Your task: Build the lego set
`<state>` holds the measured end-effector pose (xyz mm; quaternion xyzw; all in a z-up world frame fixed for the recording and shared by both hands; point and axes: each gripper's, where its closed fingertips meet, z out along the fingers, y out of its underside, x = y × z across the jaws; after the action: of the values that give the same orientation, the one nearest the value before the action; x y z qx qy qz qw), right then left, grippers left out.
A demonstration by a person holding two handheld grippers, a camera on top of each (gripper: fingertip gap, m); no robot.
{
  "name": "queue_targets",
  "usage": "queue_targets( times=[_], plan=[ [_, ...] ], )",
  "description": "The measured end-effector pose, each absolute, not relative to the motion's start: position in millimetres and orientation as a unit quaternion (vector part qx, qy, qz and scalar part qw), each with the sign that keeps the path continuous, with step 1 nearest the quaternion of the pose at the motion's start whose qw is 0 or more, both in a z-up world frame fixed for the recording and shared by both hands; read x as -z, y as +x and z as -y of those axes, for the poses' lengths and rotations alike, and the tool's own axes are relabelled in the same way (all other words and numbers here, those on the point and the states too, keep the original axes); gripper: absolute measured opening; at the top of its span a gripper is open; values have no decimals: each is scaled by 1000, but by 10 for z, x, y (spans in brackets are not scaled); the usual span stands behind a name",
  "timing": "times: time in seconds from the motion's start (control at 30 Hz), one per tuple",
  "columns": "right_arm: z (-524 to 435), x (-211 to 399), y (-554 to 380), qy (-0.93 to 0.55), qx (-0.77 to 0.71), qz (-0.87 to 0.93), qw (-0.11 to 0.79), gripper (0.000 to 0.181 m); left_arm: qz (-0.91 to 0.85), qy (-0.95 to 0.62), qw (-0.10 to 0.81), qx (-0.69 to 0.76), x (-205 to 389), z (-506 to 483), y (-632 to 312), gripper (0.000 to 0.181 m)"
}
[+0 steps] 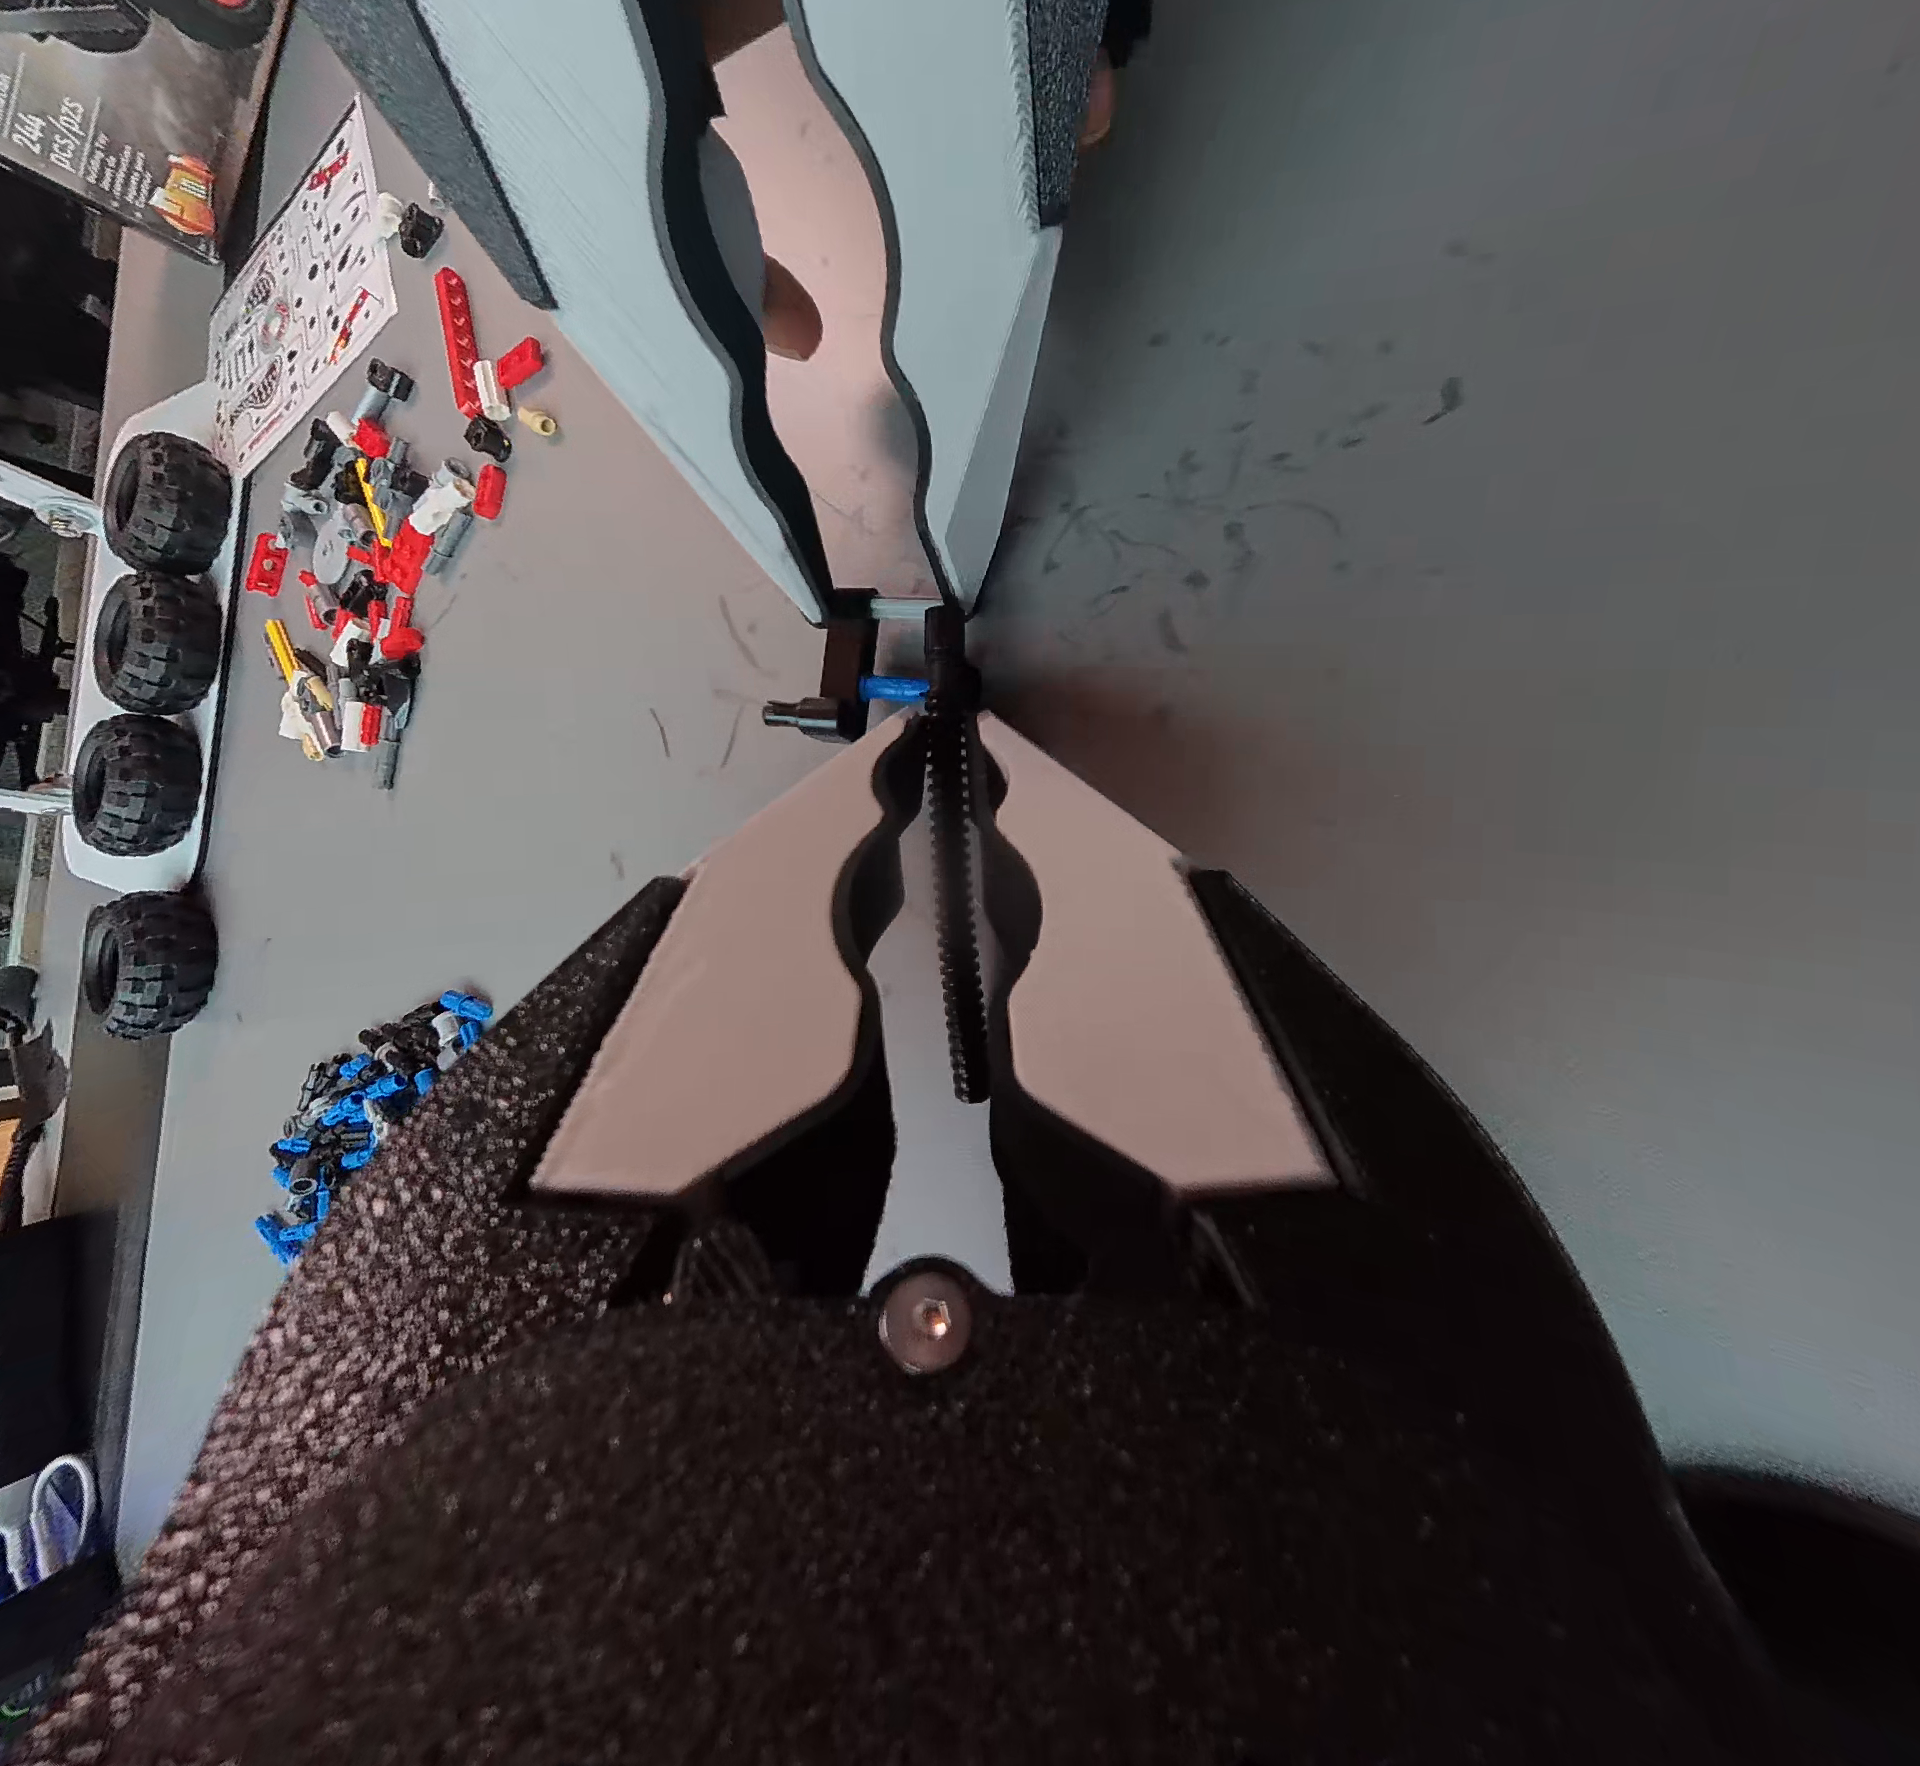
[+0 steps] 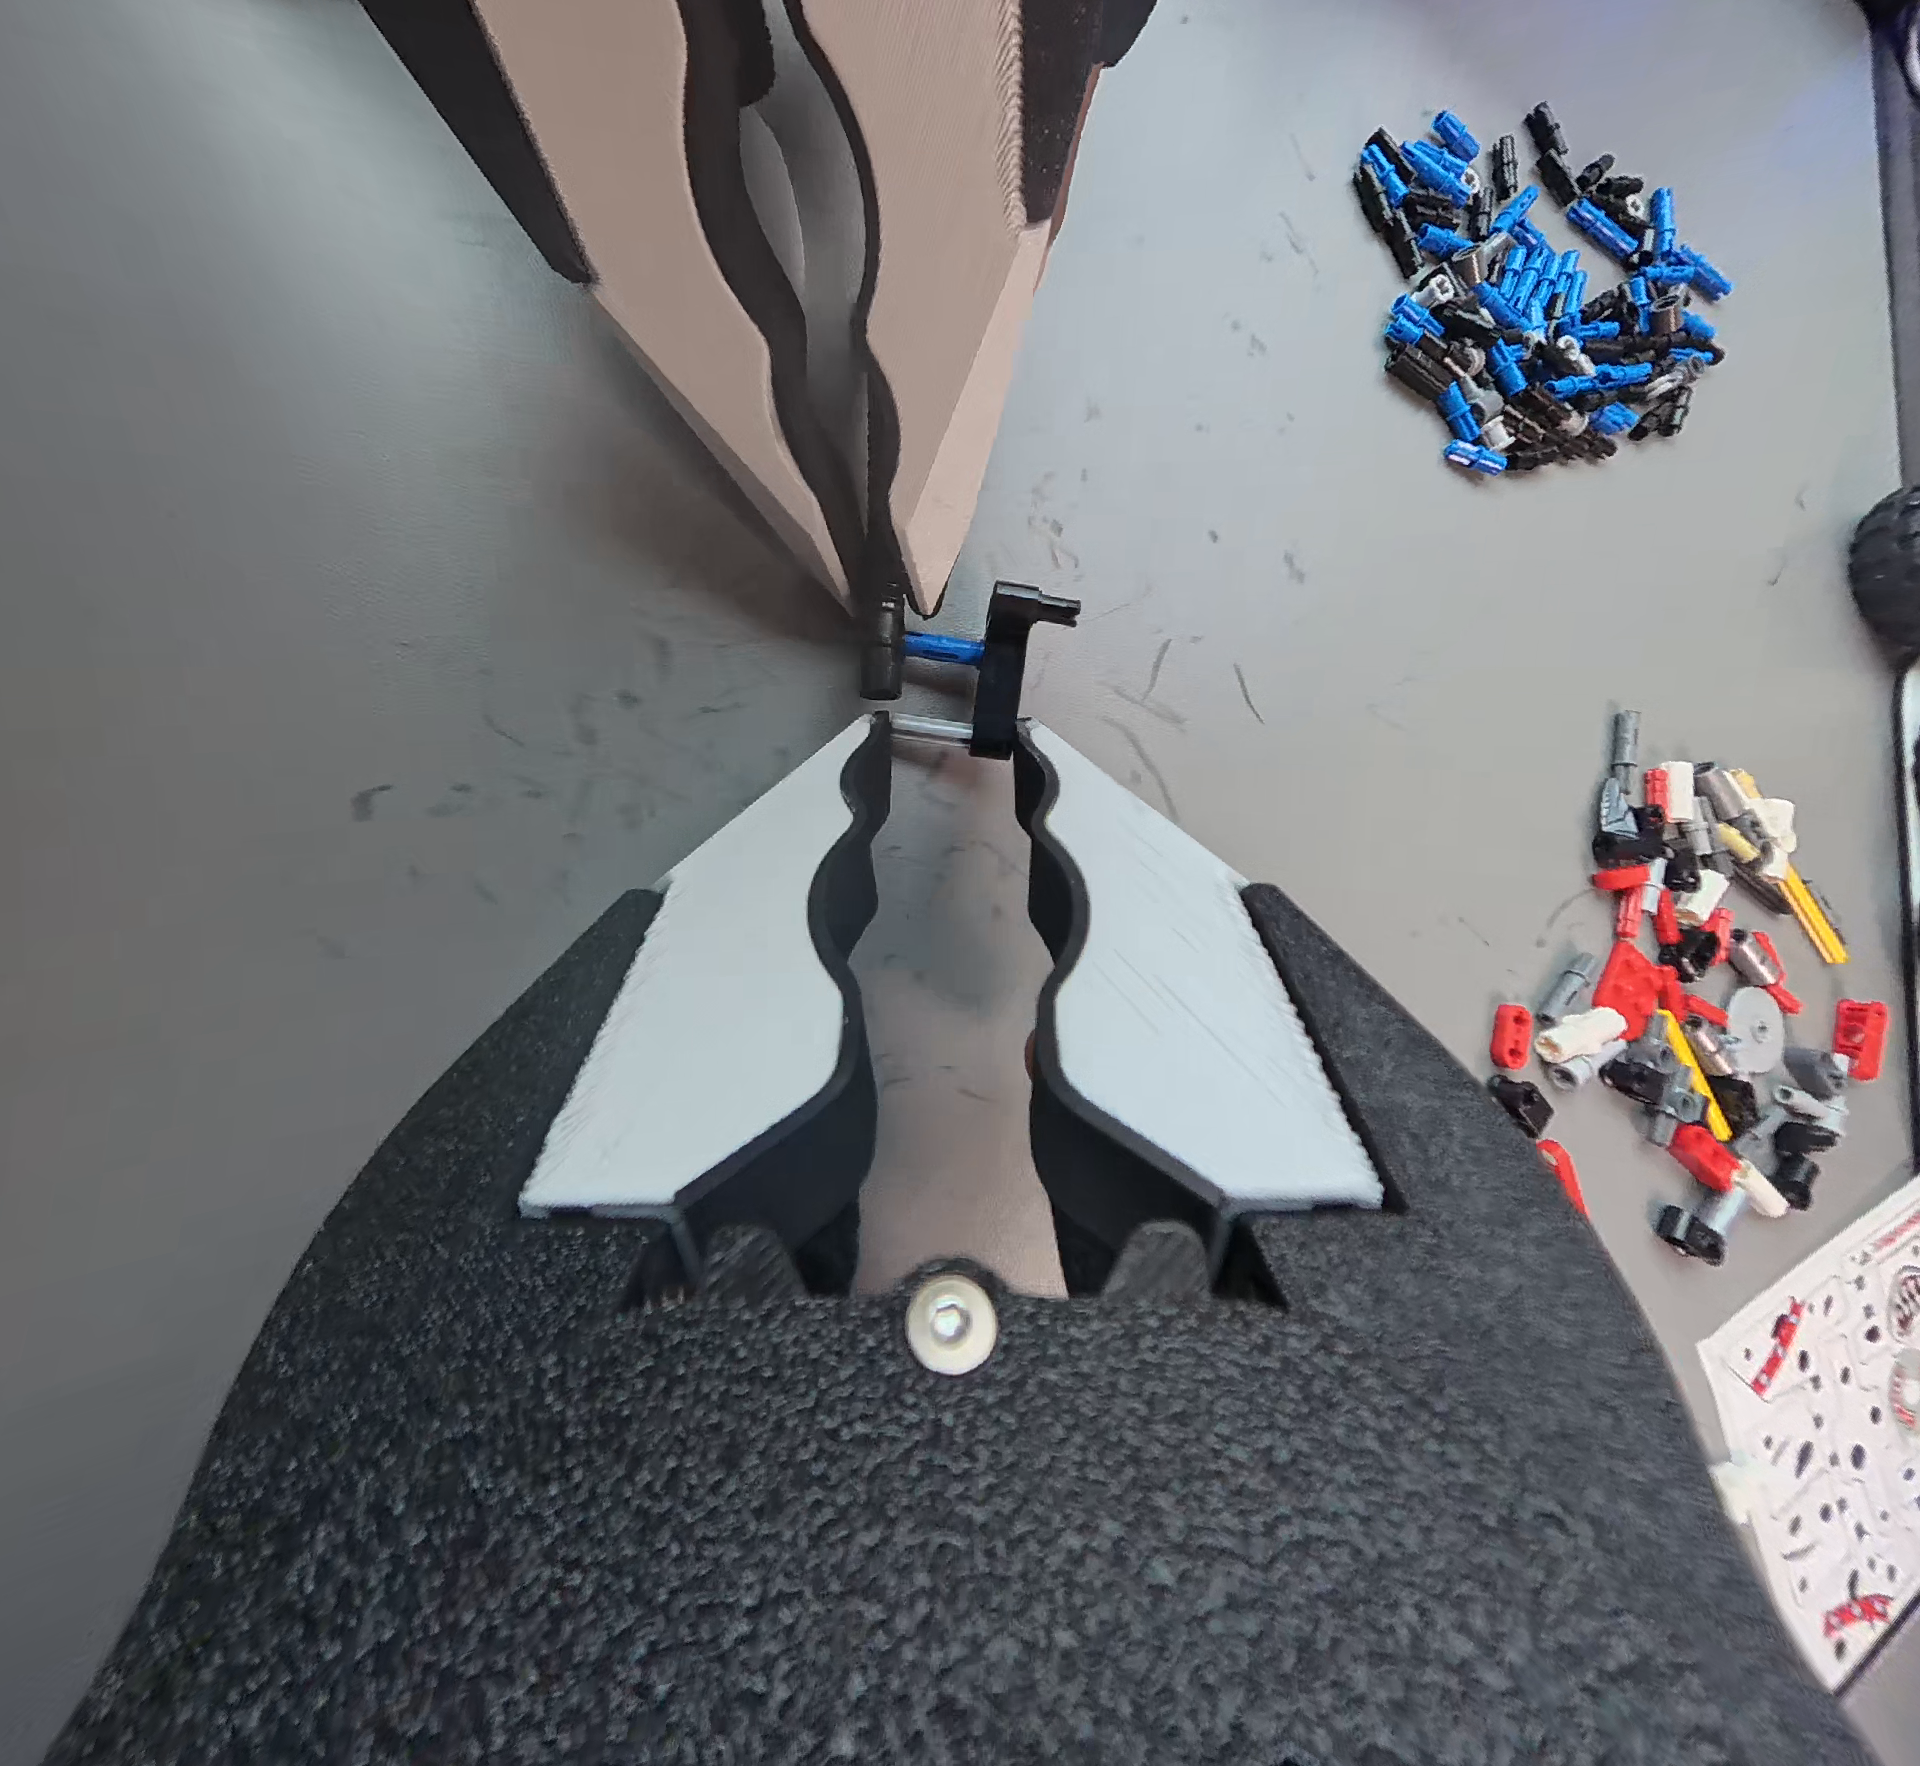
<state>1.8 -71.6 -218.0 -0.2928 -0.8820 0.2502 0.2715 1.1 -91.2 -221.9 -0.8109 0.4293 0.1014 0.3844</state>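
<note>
My left gripper, with tan fingers, is shut on a long black toothed beam that runs out past its tips. In the right wrist view it comes in from the top, with the beam's end showing. My right gripper, with grey fingers, is shut on a small assembly: a black connector on a light grey axle. A blue pin bridges the connector and the beam's end. In the left wrist view the right gripper comes from the top with the connector and the pin.
On the grey table lie a pile of blue and black pins, a mixed pile of red, grey, black and white parts and a sticker sheet. Several black tyres sit on a white tray. The set's box lies beyond. Left and right tips are no more than a few centimetres apart.
</note>
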Motion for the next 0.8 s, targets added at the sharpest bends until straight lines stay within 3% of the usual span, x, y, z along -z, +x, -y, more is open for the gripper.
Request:
queue_targets(
  times=[0.37, 0.6, 0.8],
  plan=[
    [729, 2197, 37, -313, -261, 885, 226, 23, -392, -834, 381, -75, 2205, 902, -20, 17],
    [720, 2207, 43, -327, -274, 883, 195, 24, -364, -845, 390, -49, 2140, 973, -22, 35],
    [725, 2209, 43, -324, -268, 889, 181, 23, -316, -867, 383, 29, 2130, 849, -26, 62]
  ],
)
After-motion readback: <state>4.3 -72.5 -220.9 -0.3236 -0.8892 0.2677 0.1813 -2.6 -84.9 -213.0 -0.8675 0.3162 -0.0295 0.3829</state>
